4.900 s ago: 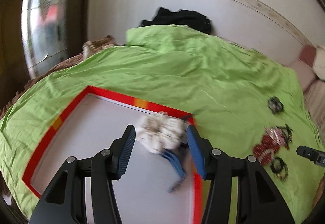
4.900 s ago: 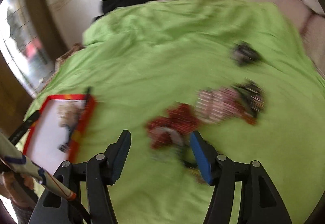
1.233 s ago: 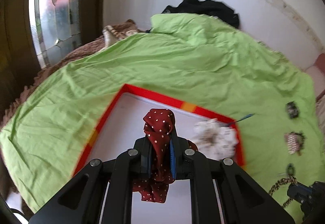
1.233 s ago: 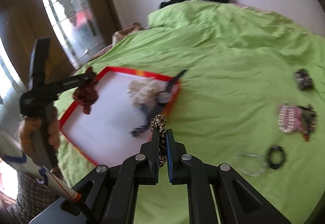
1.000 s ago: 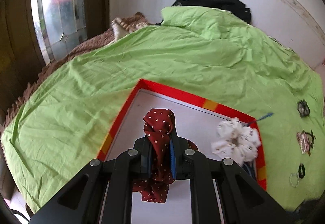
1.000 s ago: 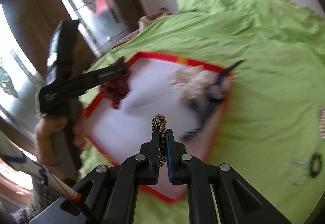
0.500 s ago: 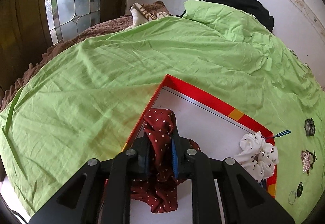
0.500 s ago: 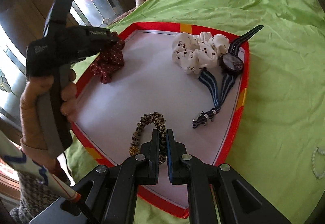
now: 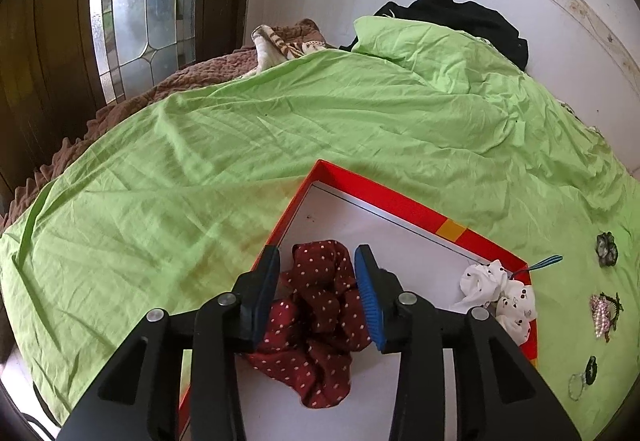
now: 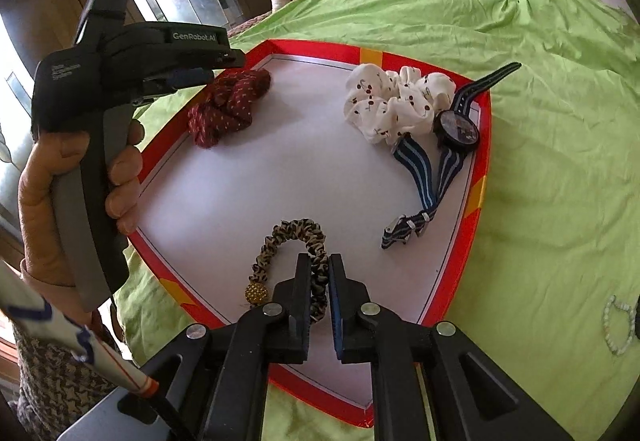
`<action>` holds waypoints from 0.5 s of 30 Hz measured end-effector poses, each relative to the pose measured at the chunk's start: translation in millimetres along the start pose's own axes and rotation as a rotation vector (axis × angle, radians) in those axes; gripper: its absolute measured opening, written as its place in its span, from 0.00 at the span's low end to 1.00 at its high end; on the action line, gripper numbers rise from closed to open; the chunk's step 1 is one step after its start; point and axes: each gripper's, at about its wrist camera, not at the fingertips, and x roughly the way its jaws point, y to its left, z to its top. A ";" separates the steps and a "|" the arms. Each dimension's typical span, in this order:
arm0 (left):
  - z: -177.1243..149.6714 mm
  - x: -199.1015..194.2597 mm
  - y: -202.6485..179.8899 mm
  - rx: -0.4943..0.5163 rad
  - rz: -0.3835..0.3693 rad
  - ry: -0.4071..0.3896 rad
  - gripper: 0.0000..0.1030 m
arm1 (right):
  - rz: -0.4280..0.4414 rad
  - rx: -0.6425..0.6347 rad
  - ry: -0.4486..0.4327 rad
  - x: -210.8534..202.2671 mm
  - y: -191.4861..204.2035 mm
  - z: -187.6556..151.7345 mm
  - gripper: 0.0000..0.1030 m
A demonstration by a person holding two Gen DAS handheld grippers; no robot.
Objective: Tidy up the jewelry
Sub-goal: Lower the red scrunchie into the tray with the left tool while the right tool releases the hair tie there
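Left tongs (image 9: pixel 316 289) are spreading, the red scrunchie (image 9: pixel 316 321) loose between them in the tray's (image 9: pixel 404 201) corner. Right tongs (image 10: pixel 319 281) pinch the leopard band (image 10: pixel 296 237).

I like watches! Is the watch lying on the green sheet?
No, the watch lies inside the red-rimmed tray, beside the white scrunchie.

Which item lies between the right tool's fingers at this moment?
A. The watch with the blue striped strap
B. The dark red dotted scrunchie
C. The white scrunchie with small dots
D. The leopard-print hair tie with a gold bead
D: the right tool is nearly shut on the leopard-print hair tie, which lies on the red-rimmed tray near its front edge.
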 end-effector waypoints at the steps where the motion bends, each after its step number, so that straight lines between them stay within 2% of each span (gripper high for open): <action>1: -0.2 -0.1 0.0 -0.002 -0.001 0.000 0.37 | -0.003 0.000 0.001 0.0 0.0 -0.3 0.09; 3: -0.3 -0.6 -0.2 -0.003 0.001 -0.002 0.38 | -0.007 -0.003 0.002 -0.4 0.7 -1.9 0.09; 6: -1.3 -3.1 0.7 -0.005 0.000 -0.012 0.47 | -0.015 -0.008 0.002 0.1 3.1 -3.1 0.10; 7: -1.4 -4.7 0.7 -0.003 0.001 -0.017 0.48 | -0.022 -0.009 0.002 0.4 4.1 -2.7 0.16; 8: -1.7 -6.2 0.4 -0.001 0.001 -0.021 0.49 | -0.028 -0.008 -0.003 -0.2 4.7 -2.4 0.29; 10: -2.8 -10.2 -0.7 0.005 0.003 -0.028 0.51 | -0.033 -0.003 -0.022 -4.4 5.6 -3.7 0.45; 11: -3.8 -12.9 -2.5 0.013 0.007 -0.036 0.53 | -0.038 -0.002 -0.034 -7.6 6.1 -4.2 0.48; 15: -8.1 -22.0 -10.0 0.055 0.037 -0.063 0.54 | -0.041 -0.011 -0.056 -18.9 7.9 -7.3 0.48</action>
